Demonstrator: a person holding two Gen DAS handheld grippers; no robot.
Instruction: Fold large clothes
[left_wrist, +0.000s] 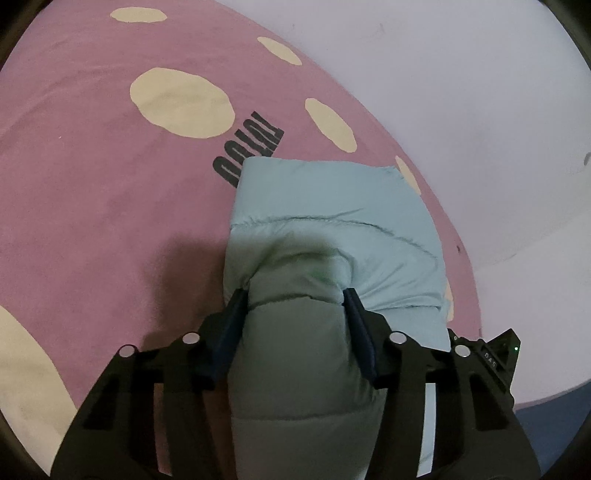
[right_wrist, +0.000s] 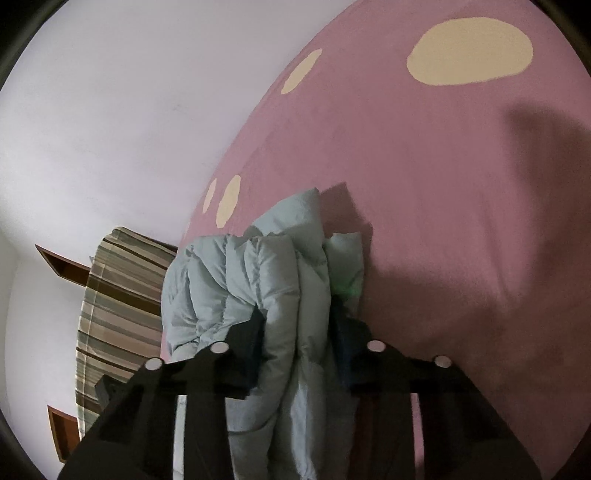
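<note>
Pale blue puffer jacket (left_wrist: 332, 206) on a pink spotted bedsheet (left_wrist: 92, 184), left hand-held gripper (left_wrist: 295, 295) clenched on a padded fold, right hand-held gripper (right_wrist: 295, 317) grasping bunched layers, striped pillow (right_wrist: 122, 295) behind

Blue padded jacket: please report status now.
Left gripper shut on blue padded jacket. Right gripper shut on bunched folds. Jacket on pink spotted cover. Nothing in the way.
</note>
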